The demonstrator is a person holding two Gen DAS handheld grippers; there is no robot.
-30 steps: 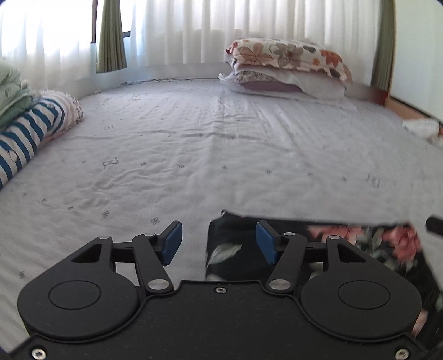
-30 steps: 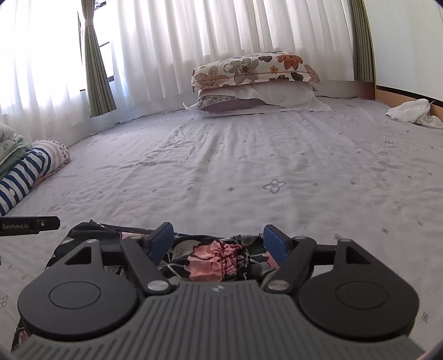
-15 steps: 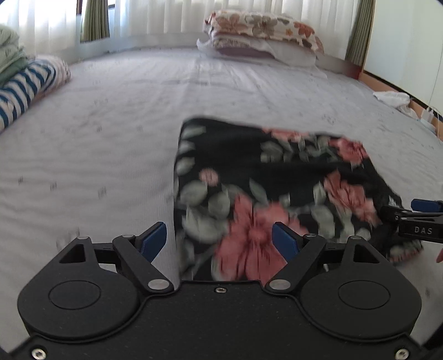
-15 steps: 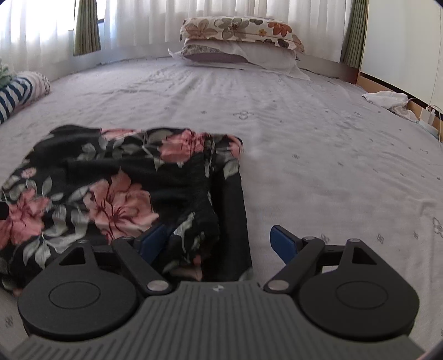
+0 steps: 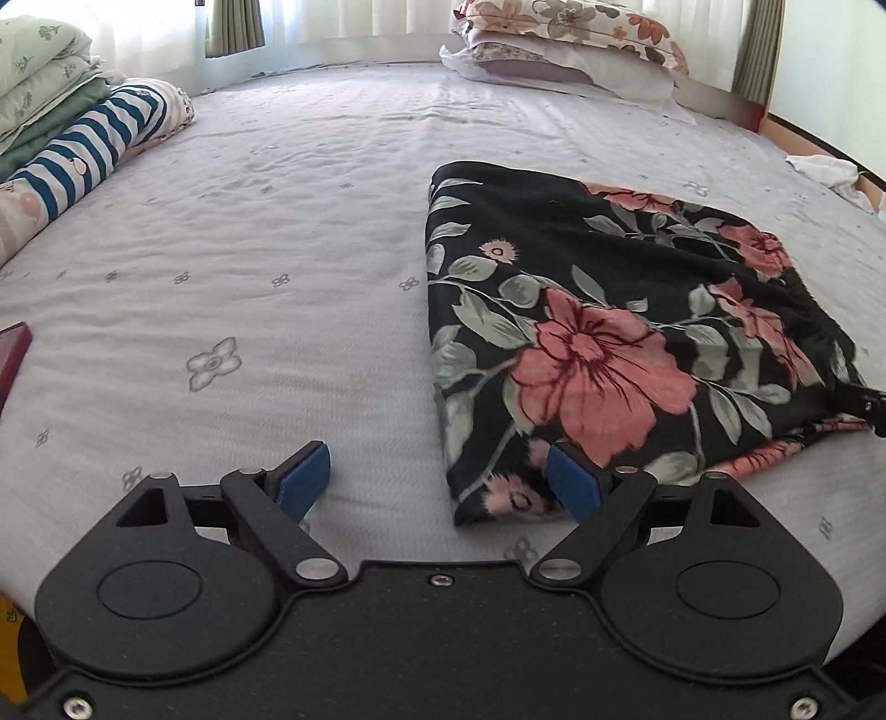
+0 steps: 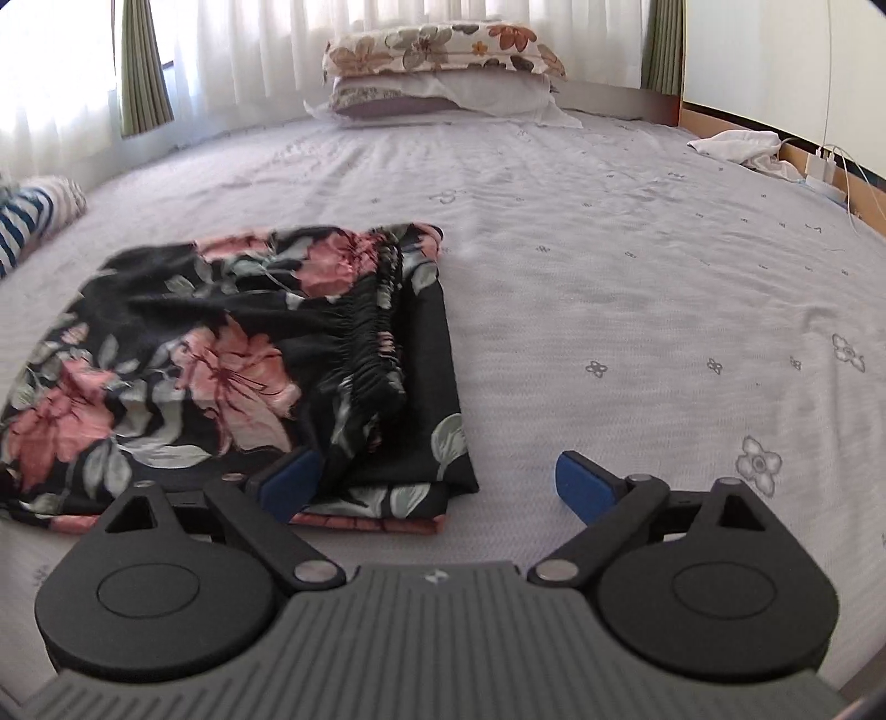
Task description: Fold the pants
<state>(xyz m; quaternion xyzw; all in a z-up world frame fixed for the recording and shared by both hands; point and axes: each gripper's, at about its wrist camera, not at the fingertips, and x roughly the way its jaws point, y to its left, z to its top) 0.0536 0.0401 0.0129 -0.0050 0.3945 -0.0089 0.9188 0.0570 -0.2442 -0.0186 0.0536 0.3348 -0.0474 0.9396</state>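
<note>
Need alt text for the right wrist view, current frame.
Folded black floral pants lie on a pale patterned bedsheet, elastic waistband on top. The right tool sits low over their near right corner, open and gripping nothing, its jaws having just been opening. Stacked pillows and white curtains sit behind.

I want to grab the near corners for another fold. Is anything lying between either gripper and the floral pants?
Nothing visible. The floral pants lie folded on the bed sheet, their near corners already between the open jaws of the left gripper and right gripper.
</note>
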